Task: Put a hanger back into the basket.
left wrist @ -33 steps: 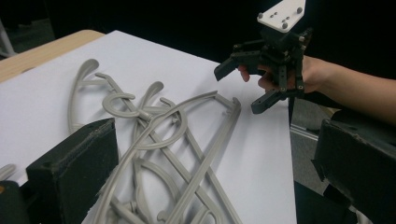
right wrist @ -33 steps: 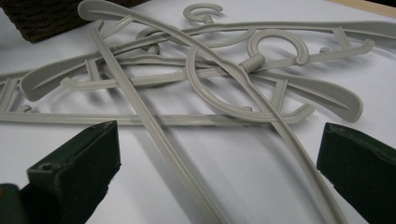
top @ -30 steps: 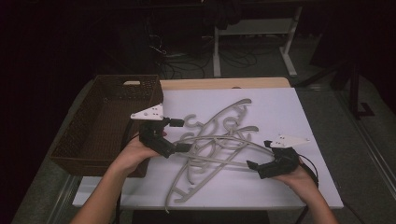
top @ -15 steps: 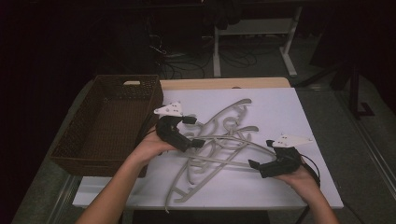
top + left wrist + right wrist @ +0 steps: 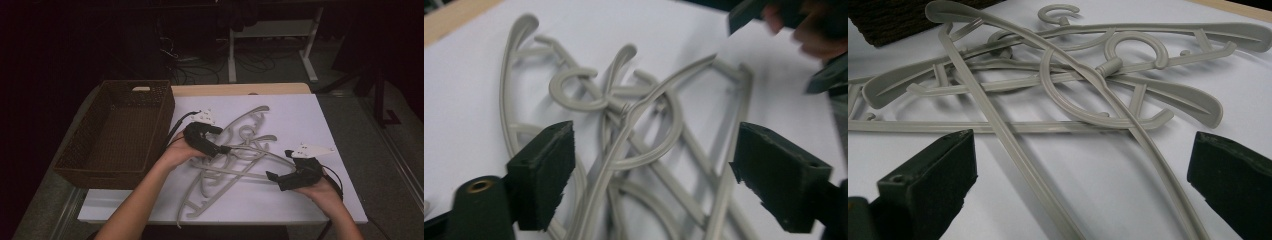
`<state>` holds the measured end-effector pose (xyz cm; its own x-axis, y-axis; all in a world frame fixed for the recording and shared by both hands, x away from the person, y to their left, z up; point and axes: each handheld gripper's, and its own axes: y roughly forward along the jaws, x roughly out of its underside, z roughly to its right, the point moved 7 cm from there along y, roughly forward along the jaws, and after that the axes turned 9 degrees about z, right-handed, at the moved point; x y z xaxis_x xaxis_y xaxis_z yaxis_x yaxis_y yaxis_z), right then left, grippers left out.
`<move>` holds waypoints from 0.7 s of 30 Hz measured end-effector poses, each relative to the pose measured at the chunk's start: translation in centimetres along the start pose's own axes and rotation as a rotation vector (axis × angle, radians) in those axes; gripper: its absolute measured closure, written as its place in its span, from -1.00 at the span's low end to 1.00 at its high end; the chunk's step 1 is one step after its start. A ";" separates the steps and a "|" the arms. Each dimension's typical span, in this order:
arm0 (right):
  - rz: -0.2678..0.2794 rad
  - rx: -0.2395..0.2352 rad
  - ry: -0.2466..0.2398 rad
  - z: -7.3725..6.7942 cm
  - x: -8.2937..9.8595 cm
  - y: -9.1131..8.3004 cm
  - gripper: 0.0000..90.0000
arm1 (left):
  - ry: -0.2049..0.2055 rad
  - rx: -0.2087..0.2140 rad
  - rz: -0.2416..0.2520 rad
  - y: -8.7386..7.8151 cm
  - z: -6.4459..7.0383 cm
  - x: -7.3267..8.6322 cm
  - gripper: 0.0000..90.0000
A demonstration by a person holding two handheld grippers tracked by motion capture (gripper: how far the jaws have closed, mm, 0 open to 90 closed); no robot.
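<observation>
dark room all around, and a white worktop (image 5: 300, 120) in the middle. grey plastic hangers (image 5: 235, 165) lie on it in a tangled pile. they look light, stiff and a bit slippery, so a thin bar seems best to grab. left hand-held gripper (image 5: 225, 149) hangs over the pile, jaws wide, holding nothing. right hand-held gripper (image 5: 270, 176) sits just beside the pile, wide open too. a brown basket (image 5: 80, 160) waits at the left.

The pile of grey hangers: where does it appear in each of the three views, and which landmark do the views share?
High view: pile of grey hangers at centre, between both grippers.
Left gripper view: centre, beyond the open jaws.
Right gripper view: upper half.
Shared landmark: the white table surface under the pile.
</observation>
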<state>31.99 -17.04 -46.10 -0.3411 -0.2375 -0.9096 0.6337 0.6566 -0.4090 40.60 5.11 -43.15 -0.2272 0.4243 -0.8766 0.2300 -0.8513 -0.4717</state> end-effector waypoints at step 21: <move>-0.004 -0.006 -0.001 -0.1 0.0 0.0 -1.00 | 0.126 -0.095 -0.308 3.5 -2.5 4.1 0.13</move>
<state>31.94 -16.96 -46.14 -0.3428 -0.2411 -0.9079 0.6283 0.6597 -0.4124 42.87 4.64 -48.66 -0.1827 0.6968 -0.6936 0.2571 -0.6471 -0.7178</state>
